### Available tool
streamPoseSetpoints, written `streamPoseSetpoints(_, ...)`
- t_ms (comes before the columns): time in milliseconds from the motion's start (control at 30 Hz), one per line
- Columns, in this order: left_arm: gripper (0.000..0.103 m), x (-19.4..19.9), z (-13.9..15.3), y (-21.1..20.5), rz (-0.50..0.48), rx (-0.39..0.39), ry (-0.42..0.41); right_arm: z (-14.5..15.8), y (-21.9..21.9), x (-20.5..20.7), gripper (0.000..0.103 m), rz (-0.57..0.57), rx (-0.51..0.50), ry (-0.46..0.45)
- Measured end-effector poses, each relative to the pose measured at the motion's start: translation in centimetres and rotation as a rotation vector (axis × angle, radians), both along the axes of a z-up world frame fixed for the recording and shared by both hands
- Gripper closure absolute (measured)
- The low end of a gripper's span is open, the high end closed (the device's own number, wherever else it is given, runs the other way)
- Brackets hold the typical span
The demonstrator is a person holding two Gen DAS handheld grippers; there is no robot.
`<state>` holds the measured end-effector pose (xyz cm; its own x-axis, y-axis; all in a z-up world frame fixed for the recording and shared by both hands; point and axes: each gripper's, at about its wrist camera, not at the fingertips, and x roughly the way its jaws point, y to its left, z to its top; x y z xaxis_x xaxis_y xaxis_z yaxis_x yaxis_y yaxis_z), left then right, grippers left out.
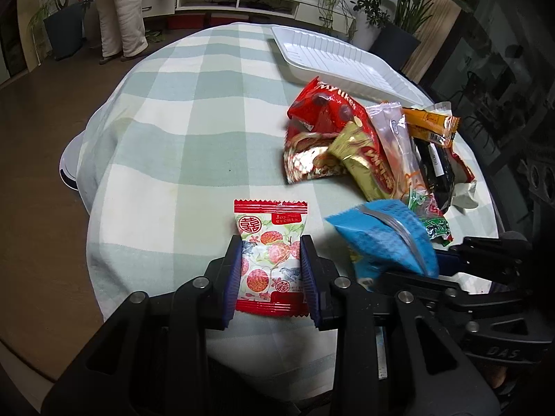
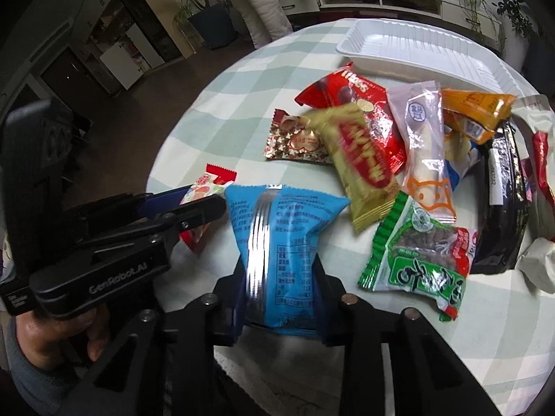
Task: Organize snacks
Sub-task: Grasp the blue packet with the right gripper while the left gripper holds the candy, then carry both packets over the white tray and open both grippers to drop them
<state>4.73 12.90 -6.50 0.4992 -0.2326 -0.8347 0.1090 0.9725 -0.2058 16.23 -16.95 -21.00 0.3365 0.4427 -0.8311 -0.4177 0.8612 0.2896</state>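
Right wrist alone shows the green packet (image 2: 419, 260); both grippers' fingers clamp packets, lychee sweet (image 1: 269, 260) left, blue packet (image 2: 281, 253) right, over checked tabletop (image 1: 194, 131).

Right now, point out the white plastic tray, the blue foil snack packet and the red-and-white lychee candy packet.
White plastic tray (image 2: 433, 48): right wrist view, ribbed floor.
Blue foil snack packet (image 2: 281, 239): right wrist view, back panel.
Red-and-white lychee candy packet (image 1: 270, 256): left wrist view, front centre.

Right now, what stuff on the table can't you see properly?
- Gold wafer pack: its lettering is motion-blurred in the right wrist view.
- Blue packet: its bottom end is hidden by the right gripper in that view.
- Black packet: in both views other snacks cover it; label too small to read.
- White tray: its inside is hard to see at this angle.
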Motion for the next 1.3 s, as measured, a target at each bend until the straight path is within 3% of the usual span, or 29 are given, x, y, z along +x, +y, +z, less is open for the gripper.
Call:
streamPoseSetpoints(167,0.074,-0.1,0.0,-0.4,-0.001,0.011,0.001,-0.1,-0.3,-0.3,0.070,0.007,-0.003,0.004)
streamPoseSetpoints(400,0.074,-0.3,0.4,-0.6,-0.019,-0.016,-0.007,2.6,-2.1,-1.7,0.070,0.031,0.081,-0.038)
streamPoseSetpoints(567,0.074,0.2,1.7,-0.5,-0.032,-0.063,-0.025,4.8,-6.7,-1.8,0.070,-0.027,0.169,-0.054)
streamPoseSetpoints(733,0.074,2.2,4.6,0.5,-0.032,-0.094,-0.075,7.3,-15.2,0.4,0.070,-0.208,0.200,-0.112)
streamPoseSetpoints(933,0.074,8.1,9.9,1.0,-0.037,-0.073,-0.187,10.0,-24.7,5.0,0.070,-0.418,0.163,-0.188)
streamPoseSetpoints(1033,0.074,12.1,12.0,0.0,-0.061,-0.051,-0.215,11.4,-27.4,8.3,0.070,-0.475,0.140,-0.232)
streamPoseSetpoints(1167,0.074,18.5,13.7,-3.4,-0.108,-0.023,-0.221,12.4,-26.6,14.1,0.070,-0.430,0.142,-0.241)
streamPoseSetpoints(1300,0.074,23.4,13.2,-8.0,-0.170,0.023,-0.202,11.6,-23.5,18.6,0.070,-0.341,0.137,-0.208)
